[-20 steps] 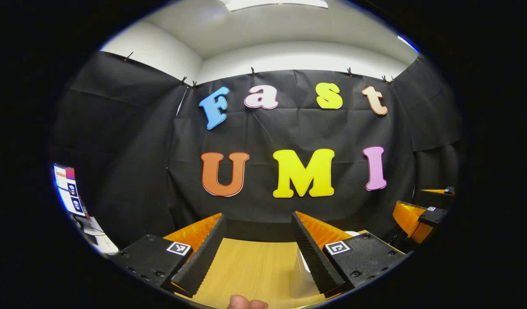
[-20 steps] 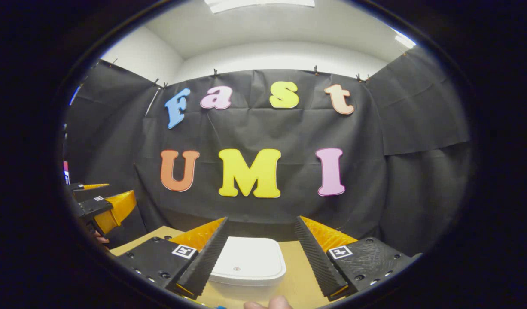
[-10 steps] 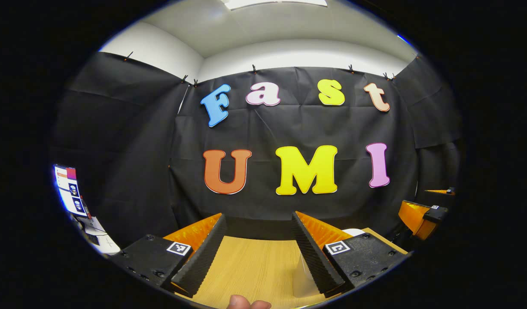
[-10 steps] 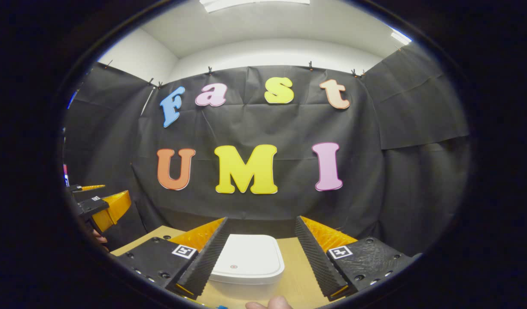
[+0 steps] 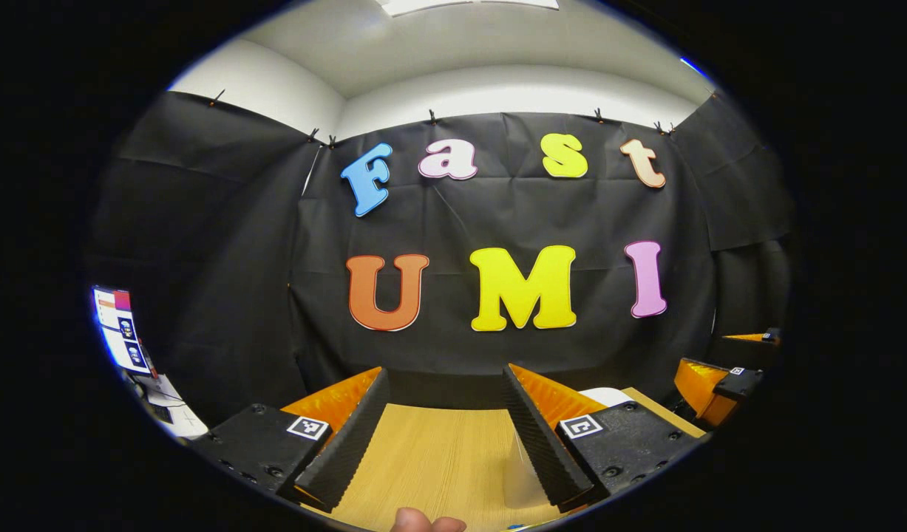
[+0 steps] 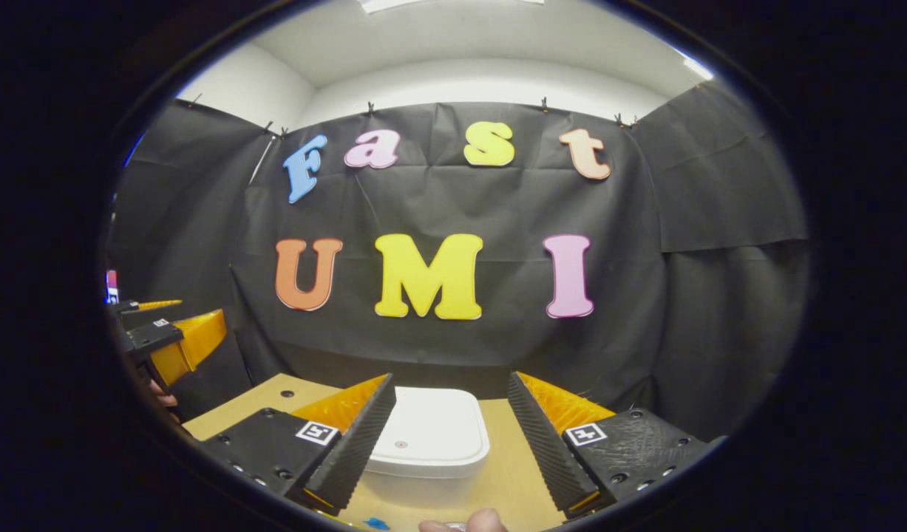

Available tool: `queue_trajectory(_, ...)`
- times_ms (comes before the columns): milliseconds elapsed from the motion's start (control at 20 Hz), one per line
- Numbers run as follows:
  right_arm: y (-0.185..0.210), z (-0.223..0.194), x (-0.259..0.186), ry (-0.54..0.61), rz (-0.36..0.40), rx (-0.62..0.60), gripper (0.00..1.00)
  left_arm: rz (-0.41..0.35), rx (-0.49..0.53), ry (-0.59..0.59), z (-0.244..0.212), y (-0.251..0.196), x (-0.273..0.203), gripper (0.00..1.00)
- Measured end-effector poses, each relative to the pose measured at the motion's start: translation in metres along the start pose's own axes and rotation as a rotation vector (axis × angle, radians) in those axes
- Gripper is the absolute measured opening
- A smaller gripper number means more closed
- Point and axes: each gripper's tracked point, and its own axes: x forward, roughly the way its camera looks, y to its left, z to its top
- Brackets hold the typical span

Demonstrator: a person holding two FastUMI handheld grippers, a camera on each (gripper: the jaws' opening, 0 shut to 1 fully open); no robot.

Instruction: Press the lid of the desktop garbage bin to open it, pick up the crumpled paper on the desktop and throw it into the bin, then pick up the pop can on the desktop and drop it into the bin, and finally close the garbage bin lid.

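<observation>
Lid (image 6: 429, 432) of the white square plastic bin, shut, lies dead ahead between my right gripper's (image 6: 447, 436) spread fingers; left gripper (image 5: 440, 436) spread too, farther off.

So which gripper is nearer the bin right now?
Right. The bin sits just ahead between the right gripper's open fingers. The left gripper faces bare table, with the bin off to its right.

Both views sit low over the wooden table (image 5: 438, 458), level, facing the black back wall (image 6: 453, 207). The right gripper view looks from close onto the white bin (image 6: 432, 436) — the left gripper view stands left of that bin (image 5: 605, 397), catching its edge. They share bin, table and wall.
</observation>
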Motion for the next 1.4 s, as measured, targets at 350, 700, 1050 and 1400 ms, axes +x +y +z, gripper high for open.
queue_trajectory(350, 0.017, -0.029, 0.011, 0.089, 0.031, -0.014, 0.95, -0.026, 0.018, 0.015, -0.011, -0.006, -0.007, 0.97)
queue_trajectory(700, 0.027, -0.046, 0.033, 0.149, 0.036, -0.014, 0.68, -0.033, 0.012, 0.03, -0.018, -0.004, -0.006, 0.97)
queue_trajectory(1050, 0.039, -0.069, 0.051, 0.241, 0.06, -0.002, 0.08, -0.042, 0.004, 0.052, -0.023, -0.004, -0.005, 0.97)
queue_trajectory(1400, 0.05, -0.096, 0.063, 0.317, 0.106, -0.001, 0.0, -0.053, 0.025, 0.054, -0.025, -0.006, -0.004, 0.97)
